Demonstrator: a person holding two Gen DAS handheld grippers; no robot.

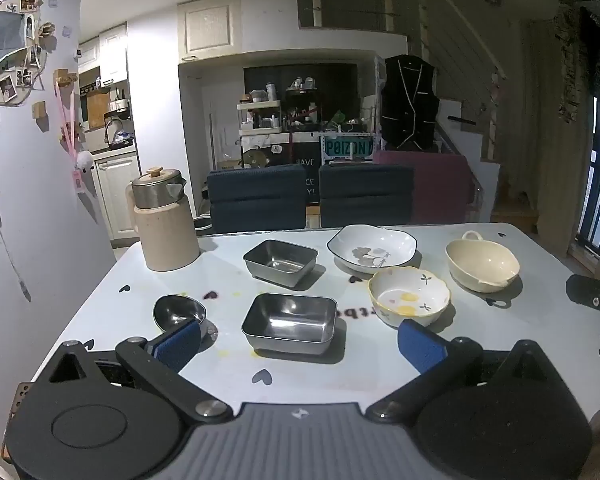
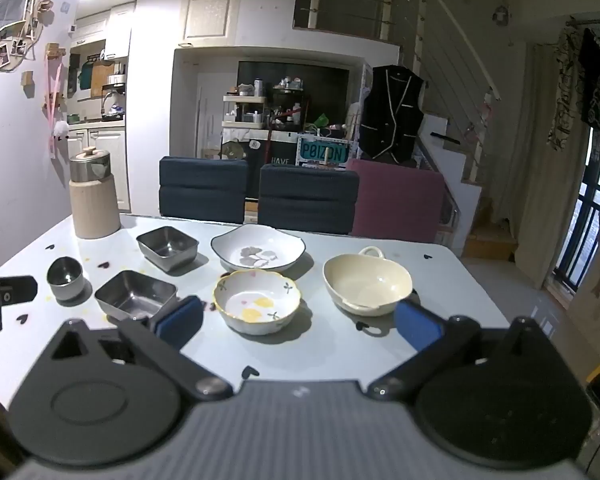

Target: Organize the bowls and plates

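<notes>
Both the left gripper (image 1: 300, 344) and right gripper (image 2: 298, 320) hang spread wide, empty. Steel tray (image 1: 289, 322) sits left of the flowered bowl (image 1: 409, 295); I'd pinch one wall squarely, lift level.

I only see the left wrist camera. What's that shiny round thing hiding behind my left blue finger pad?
Observer: In the right wrist view it shows whole: a small steel cup, standing upright just left of the near steel tray.
Operator: Is my other grabber holding anything? I just see a black bit at the edge.
Observer: No. The right gripper is open, its blue pads wide apart and touching nothing.
</notes>
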